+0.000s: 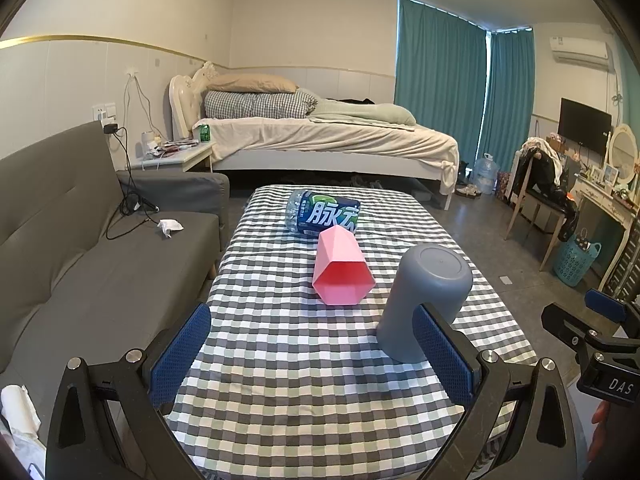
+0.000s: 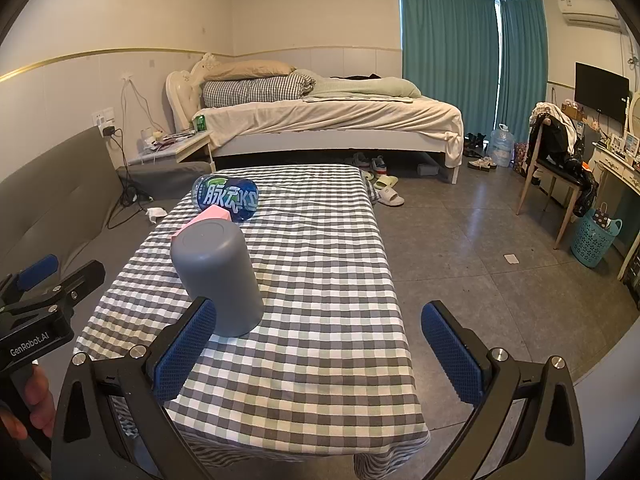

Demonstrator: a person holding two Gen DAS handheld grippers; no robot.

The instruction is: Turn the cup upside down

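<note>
Grey cup (image 1: 424, 300) stands mouth down on the checked worktop (image 1: 300, 380), base up, near the right edge toward the near end. Pink cup (image 1: 342, 272) lies on its side at mid-worktop, mouth toward the near end. Bottle (image 1: 324, 214) lies just behind it, toward the far edge.

Left tongs (image 1: 316, 356) wide open, holding nothing, low over the near end; the right pad (image 1: 440, 352) overlaps the grey cup in view, contact unclear. Right tongs (image 2: 320, 348) wide open, empty, the grey cup just beyond the left pad (image 2: 186, 348).
</note>
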